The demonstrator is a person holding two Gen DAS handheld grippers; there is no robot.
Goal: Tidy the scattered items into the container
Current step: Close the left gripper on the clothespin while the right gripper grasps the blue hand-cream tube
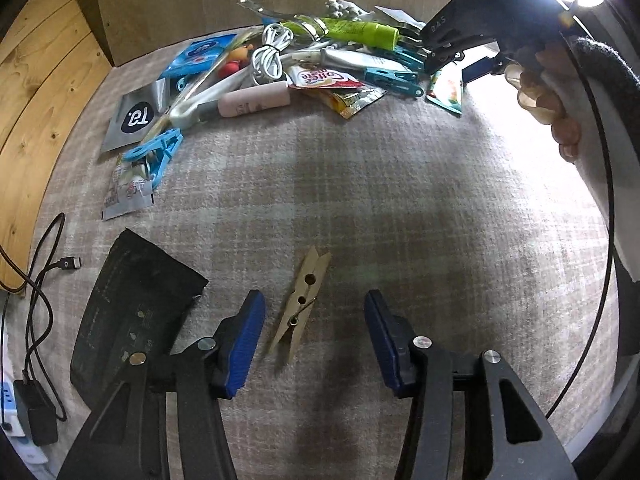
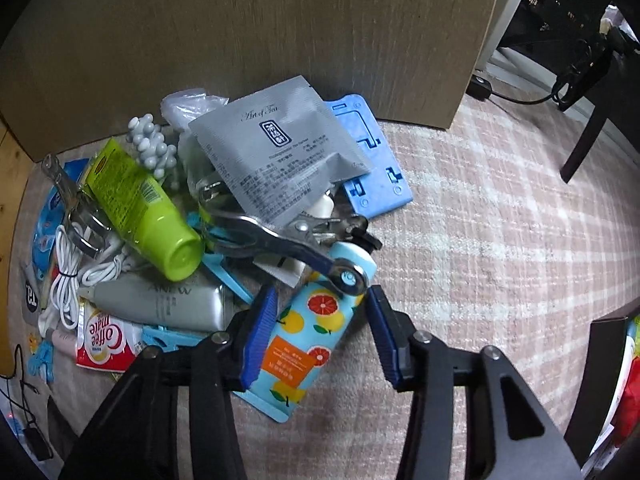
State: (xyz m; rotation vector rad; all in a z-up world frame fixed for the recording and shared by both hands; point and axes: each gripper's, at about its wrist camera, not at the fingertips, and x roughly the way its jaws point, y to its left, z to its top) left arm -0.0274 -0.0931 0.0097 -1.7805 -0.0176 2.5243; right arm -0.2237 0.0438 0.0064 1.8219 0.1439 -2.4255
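In the left wrist view my left gripper (image 1: 316, 340) is open just above the checked carpet, and a wooden clothespin (image 1: 301, 305) lies between its blue pads, nearer the left one. A pile of scattered items (image 1: 304, 60) lies far ahead; my right gripper (image 1: 440, 58) hangs over its right end. In the right wrist view my right gripper (image 2: 322, 330) is open around a fruit-print pouch (image 2: 306, 338). A metal can opener (image 2: 298, 246) lies across the pouch's top. A green tube (image 2: 140, 210) and a grey tea sachet (image 2: 272, 152) lie beyond. No container is visible.
A black pouch (image 1: 134, 312) lies left of the left gripper, beside a black cable and charger (image 1: 38, 404). A cardboard panel (image 2: 260, 32) stands behind the pile. Dark furniture legs (image 2: 588, 136) stand at right. A blue plastic stand (image 2: 372, 156) lies by the sachet.
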